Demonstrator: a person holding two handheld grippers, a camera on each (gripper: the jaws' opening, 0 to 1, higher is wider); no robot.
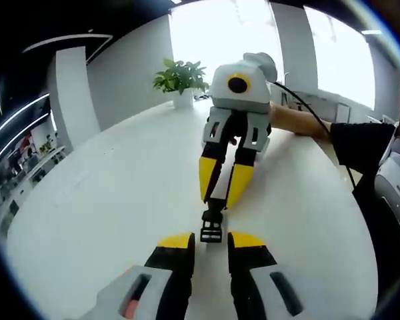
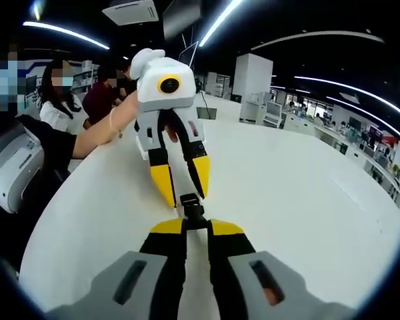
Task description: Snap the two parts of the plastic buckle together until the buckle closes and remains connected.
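The black plastic buckle [image 1: 211,230] lies on the white round table [image 1: 100,200], stretched in a line between the two grippers that face each other. In the left gripper view my left gripper [image 1: 211,241] stands open, its yellow tips on either side of the buckle's near end with a gap on both sides. From above, my right gripper [image 1: 221,205] pinches the far end. In the right gripper view my right gripper [image 2: 197,228] is shut on the buckle [image 2: 193,210], and the left gripper [image 2: 188,202] straddles its other end. I cannot tell whether the two parts are latched.
A potted plant [image 1: 181,79] stands at the table's far edge. A person's forearm [image 1: 300,121] and dark sleeve [image 1: 360,143] reach in from the right. Seated people [image 2: 100,93] are at the far left of the table [image 2: 307,200]. White tabletop spreads to both sides.
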